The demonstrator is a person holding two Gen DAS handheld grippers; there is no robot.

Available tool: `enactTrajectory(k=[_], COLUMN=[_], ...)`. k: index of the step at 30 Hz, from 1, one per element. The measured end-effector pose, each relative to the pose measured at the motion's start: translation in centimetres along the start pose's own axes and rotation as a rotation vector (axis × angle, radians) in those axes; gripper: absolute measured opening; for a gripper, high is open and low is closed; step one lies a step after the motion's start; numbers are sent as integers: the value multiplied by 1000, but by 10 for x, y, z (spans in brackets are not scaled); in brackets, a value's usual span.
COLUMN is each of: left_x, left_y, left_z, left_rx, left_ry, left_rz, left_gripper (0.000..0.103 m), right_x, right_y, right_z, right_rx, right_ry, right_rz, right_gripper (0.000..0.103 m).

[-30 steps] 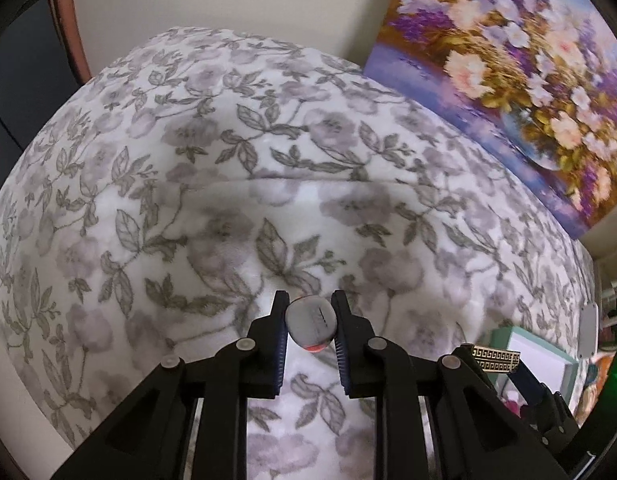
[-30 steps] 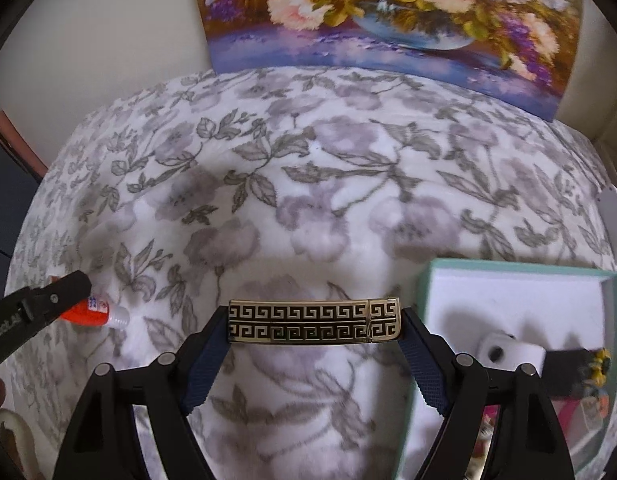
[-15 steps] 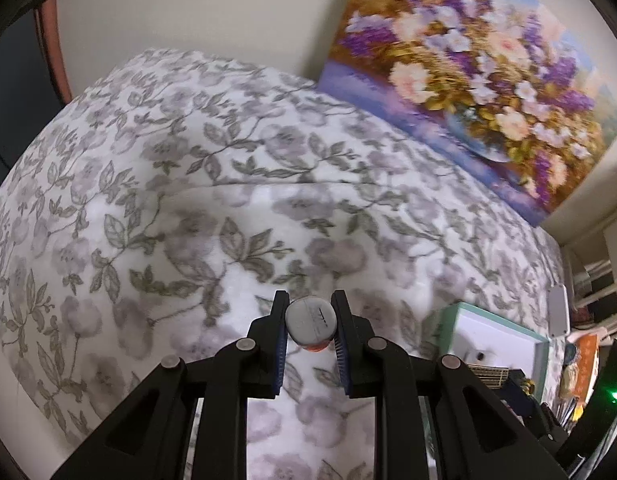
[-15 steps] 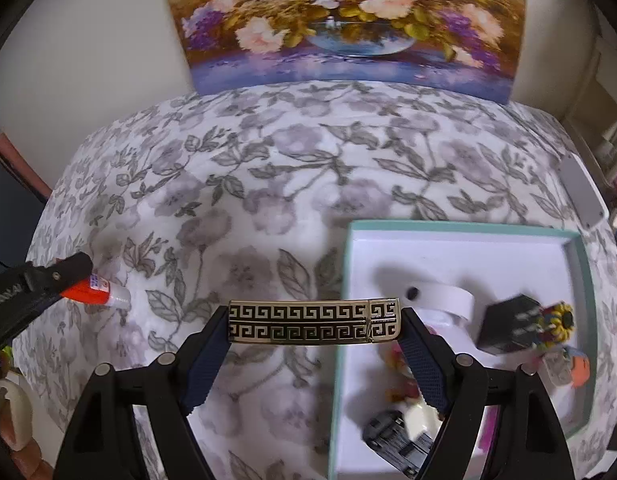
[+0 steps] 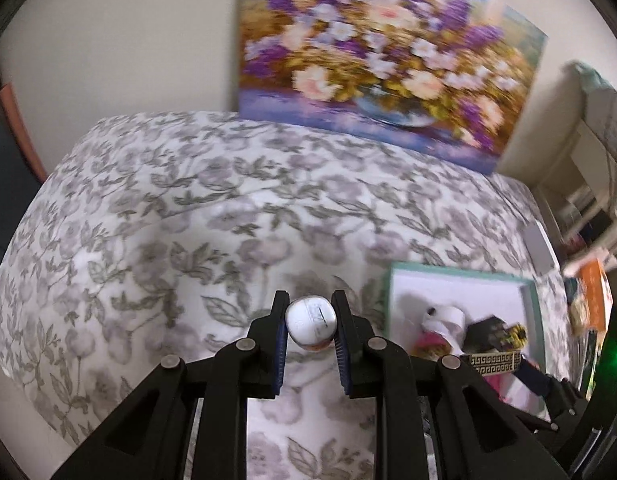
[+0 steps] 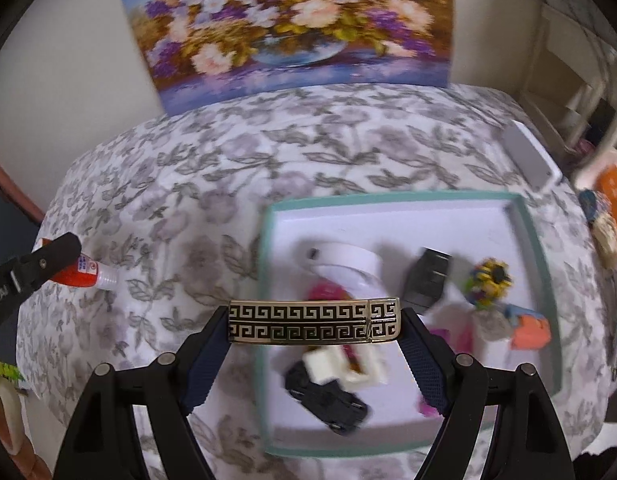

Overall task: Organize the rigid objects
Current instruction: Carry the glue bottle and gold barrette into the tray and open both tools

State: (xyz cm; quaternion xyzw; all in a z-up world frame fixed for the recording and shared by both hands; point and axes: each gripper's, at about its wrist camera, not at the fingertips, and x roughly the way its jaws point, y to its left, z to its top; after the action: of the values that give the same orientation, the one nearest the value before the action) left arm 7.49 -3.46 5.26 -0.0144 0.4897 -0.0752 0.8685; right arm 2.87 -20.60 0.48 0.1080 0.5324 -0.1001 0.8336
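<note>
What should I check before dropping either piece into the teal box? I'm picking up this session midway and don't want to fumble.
1. Right gripper shut on the gold Greek-key bracelet: ok, held by its two ends.
2. Left gripper shut on the small glue tube: ok, cap end forward.
3. Bracelet over the teal box: ok; it hangs above the box's near left part.
4. Glue tube over the box: not ok; it is over the floral tablecloth, left of the box.
5. Free floor in the box: ok at the far side; the near half is crowded around the black toy car.
6. Height above the box: cannot tell.
</note>
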Motion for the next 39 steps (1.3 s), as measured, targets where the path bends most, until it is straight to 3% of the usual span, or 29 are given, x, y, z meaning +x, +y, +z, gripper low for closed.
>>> enactTrajectory(k=[8, 16, 27, 39], left_x=[-3, -5, 3, 16], left_y=[-65, -117, -144, -164], left_z=[-26, -53, -61, -62], left_rx=[174, 304, 313, 332], left_ry=[2, 11, 10, -6], left_rz=[-47, -101, -178, -197], left_gripper=[22, 22, 22, 22], right_x=[-2, 0, 7, 20], right_y=[-58, -92, -110, -115], right_z=[-18, -33, -42, -46], right_rx=[94, 156, 164, 187], right_ry=[37, 73, 105, 141], right_rz=[-59, -68, -82, -66], right_gripper=[84, 84, 84, 84])
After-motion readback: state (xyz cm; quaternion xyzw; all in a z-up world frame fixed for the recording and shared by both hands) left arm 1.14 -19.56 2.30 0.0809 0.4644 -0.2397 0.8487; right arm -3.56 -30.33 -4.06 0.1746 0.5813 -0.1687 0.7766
